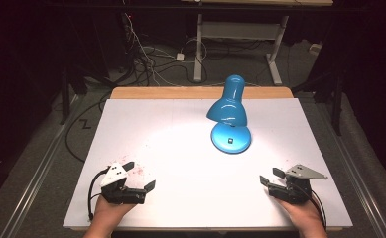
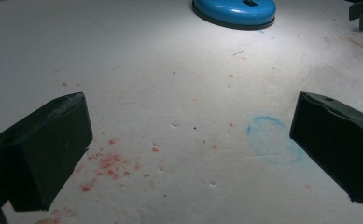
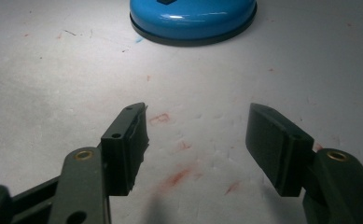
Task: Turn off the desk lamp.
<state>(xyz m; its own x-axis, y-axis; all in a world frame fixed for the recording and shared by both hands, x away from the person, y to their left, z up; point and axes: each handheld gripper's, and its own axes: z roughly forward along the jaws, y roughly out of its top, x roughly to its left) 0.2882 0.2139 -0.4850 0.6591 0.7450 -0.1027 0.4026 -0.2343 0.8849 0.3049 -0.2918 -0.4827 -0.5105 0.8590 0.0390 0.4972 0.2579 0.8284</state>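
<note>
A blue desk lamp (image 1: 228, 108) stands lit at the table's middle right, its shade tipped down over its round base (image 1: 230, 139). That base (image 2: 234, 11) appears at the top of the left gripper view, and the base (image 3: 192, 18) also tops the right gripper view. My left gripper (image 1: 141, 175) rests near the table's front left, open and holding nothing (image 2: 188, 140). My right gripper (image 1: 271, 176) sits at the front right, also open and holding nothing (image 3: 195, 130). Both point toward the lamp from a distance.
The white table top (image 1: 175, 148) carries red specks and a faint blue ring stain (image 2: 272, 140). A wooden strip (image 1: 200, 92) runs along the far edge. Cables (image 1: 151, 54) and a desk frame (image 1: 240, 39) stand on the dark floor beyond.
</note>
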